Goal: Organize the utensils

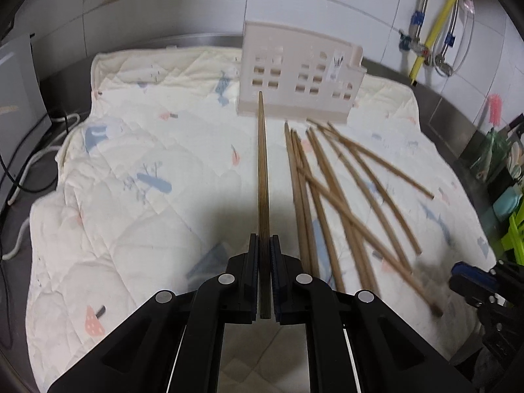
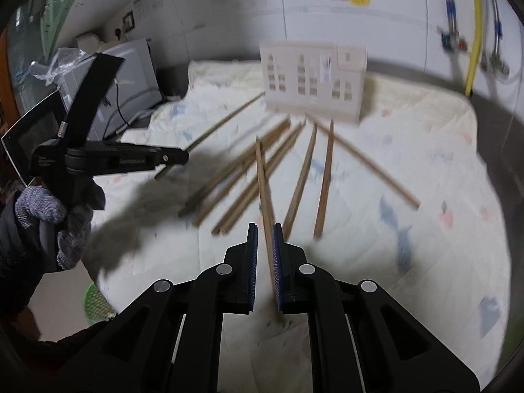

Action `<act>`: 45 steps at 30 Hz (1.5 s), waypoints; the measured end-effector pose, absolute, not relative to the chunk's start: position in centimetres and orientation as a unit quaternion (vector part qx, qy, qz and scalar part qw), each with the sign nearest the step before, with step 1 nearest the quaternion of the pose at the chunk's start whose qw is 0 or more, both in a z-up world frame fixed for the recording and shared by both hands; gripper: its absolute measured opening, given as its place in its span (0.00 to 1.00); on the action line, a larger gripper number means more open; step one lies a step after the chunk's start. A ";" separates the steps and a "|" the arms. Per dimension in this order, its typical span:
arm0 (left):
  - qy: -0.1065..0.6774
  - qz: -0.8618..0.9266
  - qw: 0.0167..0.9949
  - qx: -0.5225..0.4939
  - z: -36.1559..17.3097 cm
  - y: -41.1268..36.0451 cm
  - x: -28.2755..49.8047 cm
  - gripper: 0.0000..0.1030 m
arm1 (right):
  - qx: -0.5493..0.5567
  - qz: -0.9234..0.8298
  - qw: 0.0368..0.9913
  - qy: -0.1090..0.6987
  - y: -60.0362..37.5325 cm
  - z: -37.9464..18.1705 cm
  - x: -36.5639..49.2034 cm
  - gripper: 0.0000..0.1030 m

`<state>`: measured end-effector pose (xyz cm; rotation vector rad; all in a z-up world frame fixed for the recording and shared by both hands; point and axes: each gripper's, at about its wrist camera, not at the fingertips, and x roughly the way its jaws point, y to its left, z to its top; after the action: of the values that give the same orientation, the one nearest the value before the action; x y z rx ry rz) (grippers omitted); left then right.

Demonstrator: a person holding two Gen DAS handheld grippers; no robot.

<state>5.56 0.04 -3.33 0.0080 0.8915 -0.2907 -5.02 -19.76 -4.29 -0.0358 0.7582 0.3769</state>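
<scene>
My left gripper is shut on one wooden chopstick; its tip points toward the lower left corner of the beige cut-out utensil holder. Several loose chopsticks lie fanned on the cloth to its right. In the right wrist view my right gripper is shut on another chopstick, which rests against the right pad and slants up-left. Beyond it lie several loose chopsticks, and the holder stands at the back. A gloved hand holds the left gripper raised at the left, with its chopstick in it.
A quilted cream cloth covers the counter. At its left are a grey appliance and cables. A yellow hose and metal pipes run down the tiled wall. A green rack and a brush crowd the right edge.
</scene>
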 end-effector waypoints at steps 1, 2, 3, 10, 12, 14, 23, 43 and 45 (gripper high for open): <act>0.433 -0.139 0.891 0.006 -3.6 0.1 5.5 0.07 | -0.019 0.181 0.910 0.373 -19.8 -4.7 -5.1 0.10; 0.437 -0.140 0.888 0.006 -4.0 0.2 5.5 0.07 | -0.020 0.178 0.908 0.378 -19.8 -5.1 -5.0 0.11; 0.441 -0.141 0.886 0.006 -4.3 0.2 5.5 0.07 | -0.019 0.177 0.906 0.383 -19.9 -5.5 -5.0 0.11; 0.454 -0.140 0.880 0.003 -5.6 0.3 5.5 0.07 | -0.016 0.176 0.901 0.397 -20.0 -6.8 -4.8 0.16; 0.457 -0.139 0.879 0.003 -5.9 0.3 5.5 0.07 | -0.016 0.175 0.901 0.397 -20.0 -7.1 -4.9 0.16; 0.458 -0.138 0.878 0.003 -6.1 0.3 5.6 0.07 | -0.015 0.175 0.902 0.395 -20.0 -7.2 -5.0 0.16; 0.456 -0.138 0.879 0.005 -6.1 0.2 5.4 0.19 | -0.024 0.167 0.907 0.386 -19.8 -7.2 -5.2 0.11; 0.437 -0.120 0.891 0.030 -6.5 -0.5 4.5 0.10 | -0.012 0.170 0.914 0.369 -19.8 -4.9 -5.4 0.10; 0.437 -0.120 0.891 0.025 -6.5 -0.4 4.6 0.07 | -0.007 0.167 0.911 0.376 -20.1 -5.7 -5.4 0.11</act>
<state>4.57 -0.38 -6.46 0.0526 0.9071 -0.2484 -5.42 -20.07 -5.66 -0.0148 0.7752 0.3432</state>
